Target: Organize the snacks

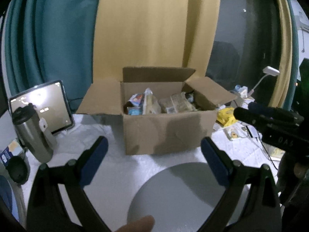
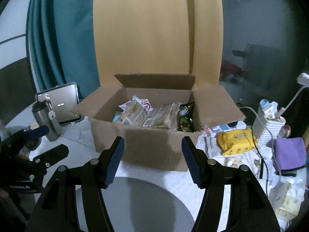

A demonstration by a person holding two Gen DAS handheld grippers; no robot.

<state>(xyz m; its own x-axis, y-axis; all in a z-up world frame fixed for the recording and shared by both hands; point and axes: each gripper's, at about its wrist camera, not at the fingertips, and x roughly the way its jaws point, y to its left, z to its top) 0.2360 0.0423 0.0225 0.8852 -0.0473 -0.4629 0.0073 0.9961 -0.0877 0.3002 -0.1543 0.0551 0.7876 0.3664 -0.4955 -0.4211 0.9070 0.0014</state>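
An open cardboard box (image 1: 164, 133) stands on the white table, flaps spread, and holds several snack packets (image 1: 152, 102). In the right wrist view the box (image 2: 143, 147) shows pale packets (image 2: 148, 116) and a dark packet (image 2: 185, 118) at its right end. My left gripper (image 1: 154, 145) is open and empty, in front of the box above a round grey plate (image 1: 173, 193). My right gripper (image 2: 152, 147) is open and empty, also in front of the box, above the plate (image 2: 146, 199). Each gripper shows at the edge of the other's view.
A steel tumbler (image 1: 31, 133) and a tablet (image 1: 46, 104) stand left of the box. A yellow packet (image 2: 235, 141), a purple cloth (image 2: 289, 152), cables and small clutter lie to the right. Teal and tan curtains hang behind.
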